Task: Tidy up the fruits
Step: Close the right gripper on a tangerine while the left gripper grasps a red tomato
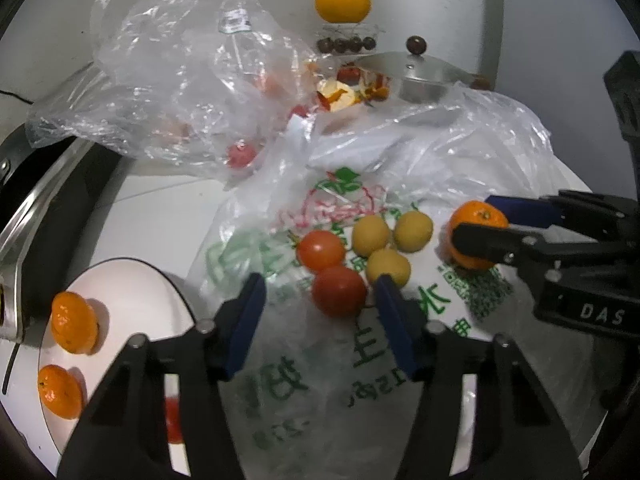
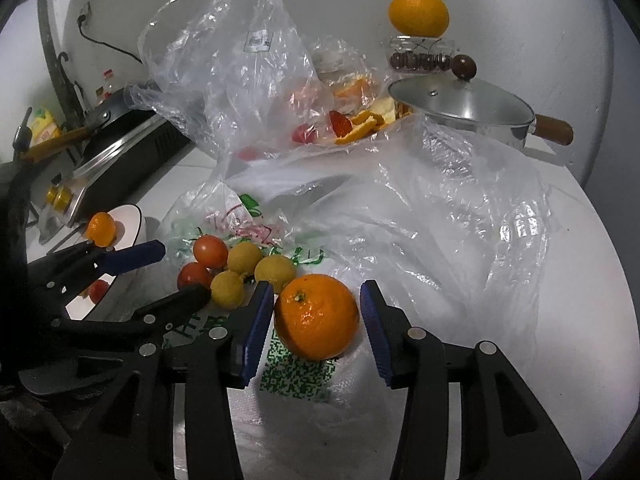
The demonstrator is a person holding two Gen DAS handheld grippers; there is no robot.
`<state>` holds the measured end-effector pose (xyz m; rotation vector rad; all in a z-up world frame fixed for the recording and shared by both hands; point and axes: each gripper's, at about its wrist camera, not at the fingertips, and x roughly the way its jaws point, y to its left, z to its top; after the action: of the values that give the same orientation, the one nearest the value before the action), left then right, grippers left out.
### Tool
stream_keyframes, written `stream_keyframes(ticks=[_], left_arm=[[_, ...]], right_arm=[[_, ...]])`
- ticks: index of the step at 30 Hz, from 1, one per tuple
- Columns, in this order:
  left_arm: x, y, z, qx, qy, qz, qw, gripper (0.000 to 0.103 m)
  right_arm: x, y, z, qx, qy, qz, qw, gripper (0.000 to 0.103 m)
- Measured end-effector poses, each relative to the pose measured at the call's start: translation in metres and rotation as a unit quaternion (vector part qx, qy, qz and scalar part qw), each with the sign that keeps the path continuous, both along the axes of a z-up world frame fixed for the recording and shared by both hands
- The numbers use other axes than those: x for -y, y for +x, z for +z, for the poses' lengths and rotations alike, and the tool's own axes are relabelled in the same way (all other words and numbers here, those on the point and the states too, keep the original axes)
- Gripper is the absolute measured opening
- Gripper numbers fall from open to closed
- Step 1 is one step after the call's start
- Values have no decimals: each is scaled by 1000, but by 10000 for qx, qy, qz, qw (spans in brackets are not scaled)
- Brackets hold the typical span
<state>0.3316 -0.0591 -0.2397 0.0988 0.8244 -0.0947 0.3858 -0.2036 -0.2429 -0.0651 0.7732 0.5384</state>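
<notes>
On a printed plastic bag (image 1: 280, 360) lie two red tomatoes (image 1: 339, 291), three small yellow fruits (image 1: 388, 266) and a mandarin (image 1: 476, 240). My left gripper (image 1: 320, 300) is open, its fingers either side of the nearer tomato, just short of it. My right gripper (image 2: 318, 312) is open around the mandarin (image 2: 316, 316), its pads close to the fruit's sides but apart from it. In the left wrist view the right gripper (image 1: 492, 222) straddles the mandarin. A white plate (image 1: 132, 292) at the left holds two mandarins (image 1: 74, 322) and a tomato (image 1: 174, 420).
Crumpled clear bags (image 2: 248, 72) with tomatoes and peel lie behind. A lidded steel pot (image 2: 472, 112) stands at the back right, with a large orange (image 2: 418, 12) on a jar behind it. A black cooker (image 2: 124, 136) stands at the left.
</notes>
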Motion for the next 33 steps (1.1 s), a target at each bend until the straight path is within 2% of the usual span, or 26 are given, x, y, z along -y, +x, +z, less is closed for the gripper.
stream_keyframes(ticks=[5,8,10,23,33], left_arm=[[-1,1,-2,-88,-131,-88,9998,44],[1,2,-2,-121,-157,-169,9997,38],[4,2,-3,-132,-156,-255,9995,31],[10,-13,3,63,-208,-385,9990,30],[10,-34,19,219,-292,-451,9983,30]], right_arm=[[1,3,-3,-124,23,92,9999,48],[1,3,-3,-136,20,109,9998,48],[1,2,-3,-124,3,128,9998,48],[-1,-9,3,23,-103,180,9998,47],[-1,-25,19,189,-153,141,9996,47]])
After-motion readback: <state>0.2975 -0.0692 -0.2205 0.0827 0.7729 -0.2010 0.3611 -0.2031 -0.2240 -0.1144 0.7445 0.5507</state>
